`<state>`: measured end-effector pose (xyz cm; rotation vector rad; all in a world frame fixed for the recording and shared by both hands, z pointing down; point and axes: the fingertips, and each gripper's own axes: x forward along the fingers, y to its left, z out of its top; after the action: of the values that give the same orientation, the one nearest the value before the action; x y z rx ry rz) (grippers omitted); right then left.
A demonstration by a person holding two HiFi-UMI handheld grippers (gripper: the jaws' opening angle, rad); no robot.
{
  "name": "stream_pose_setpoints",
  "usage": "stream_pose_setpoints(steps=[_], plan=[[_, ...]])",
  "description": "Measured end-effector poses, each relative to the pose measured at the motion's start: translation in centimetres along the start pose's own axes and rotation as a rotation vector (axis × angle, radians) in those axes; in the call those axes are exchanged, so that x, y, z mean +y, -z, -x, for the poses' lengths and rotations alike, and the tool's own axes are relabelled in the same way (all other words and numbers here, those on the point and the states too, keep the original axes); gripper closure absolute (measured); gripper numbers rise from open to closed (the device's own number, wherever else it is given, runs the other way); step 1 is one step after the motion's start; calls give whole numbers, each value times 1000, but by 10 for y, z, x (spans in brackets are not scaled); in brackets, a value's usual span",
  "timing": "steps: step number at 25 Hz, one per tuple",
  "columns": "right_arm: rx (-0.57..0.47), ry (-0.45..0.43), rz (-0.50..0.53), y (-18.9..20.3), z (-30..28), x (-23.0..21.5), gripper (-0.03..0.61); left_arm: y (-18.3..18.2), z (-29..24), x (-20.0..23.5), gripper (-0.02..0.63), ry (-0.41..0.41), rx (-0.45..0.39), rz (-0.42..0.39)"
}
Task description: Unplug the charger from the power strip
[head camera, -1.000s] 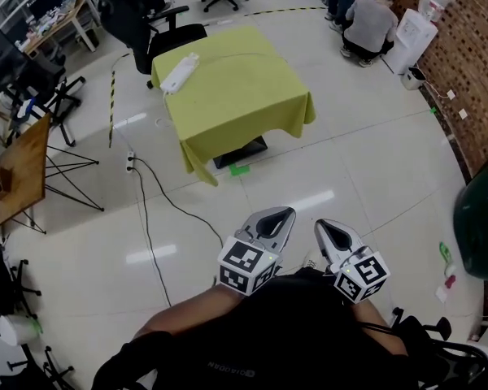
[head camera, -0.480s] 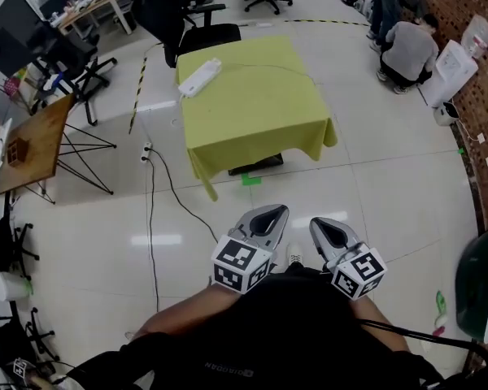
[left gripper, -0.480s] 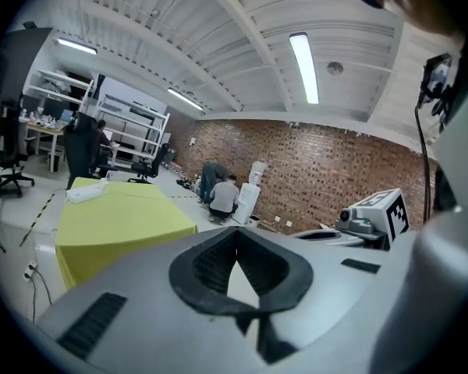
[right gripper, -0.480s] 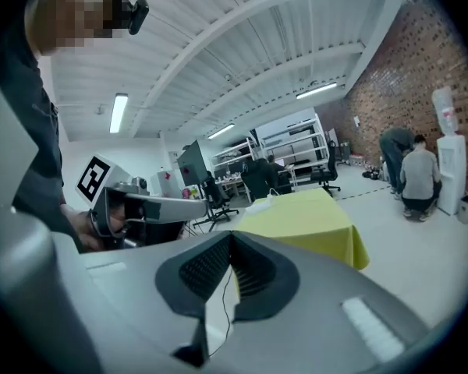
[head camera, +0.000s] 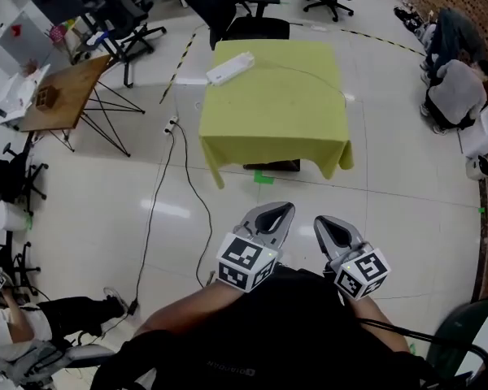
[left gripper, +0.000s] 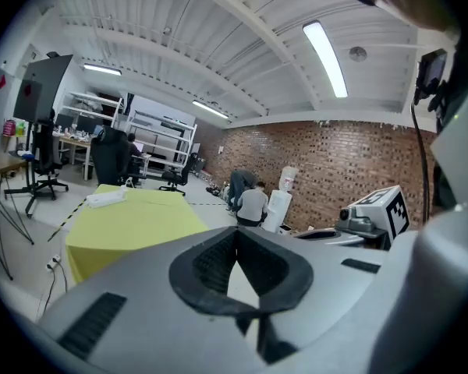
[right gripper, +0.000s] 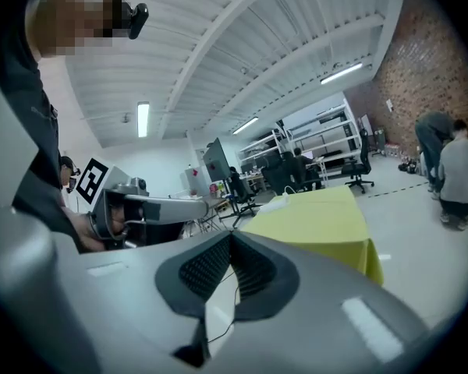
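While carried low in front of the person's dark-clad body, left gripper (head camera: 278, 212): jaws are seen pressed together at the tips, with nothing between them.
Right gripper (head camera: 328, 227): jaws are likewise closed tip to tip and empty; it is held just beside the left one, with both marker cubes turned up to the head view.
Power strip (head camera: 230, 68): white, laid at the far left corner of the tablecloth, well apart from both grippers.
Charger: too small to be told apart from the strip in any view.
Thin white cable (head camera: 313, 73): run from the strip across the cloth towards the right edge.
Table (head camera: 276, 116): covered by a yellow-green cloth, stood on the pale tiled floor ahead of the grippers.
Floor socket (head camera: 172, 124): placed left of the table, with a black cable (head camera: 156, 197) trailed over the tiles.
Wooden table (head camera: 65, 94): set at the left on thin black legs.
Persons (head camera: 455, 88): bent low near the brick wall at the right.
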<state>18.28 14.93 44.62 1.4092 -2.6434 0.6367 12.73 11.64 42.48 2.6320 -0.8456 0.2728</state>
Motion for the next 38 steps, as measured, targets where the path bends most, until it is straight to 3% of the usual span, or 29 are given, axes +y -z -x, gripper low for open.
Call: stream_pose_setpoints(steps=[6, 14, 22, 32, 38], plan=[[7, -129, -22, -7, -23, -7, 575, 3, 4, 28, 607, -154, 25, 55], [52, -176, -23, -5, -55, -15, 575, 2, -5, 58, 607, -198, 26, 90], [67, -97, 2, -29, -105, -45, 575, -24, -43, 111, 607, -115, 6, 81], [52, -7, 84, -85, -213, -49, 575, -80, -53, 225, 607, -41, -59, 75], [70, -18, 112, -96, -278, -37, 575, -91, -39, 294, 607, -69, -80, 98]])
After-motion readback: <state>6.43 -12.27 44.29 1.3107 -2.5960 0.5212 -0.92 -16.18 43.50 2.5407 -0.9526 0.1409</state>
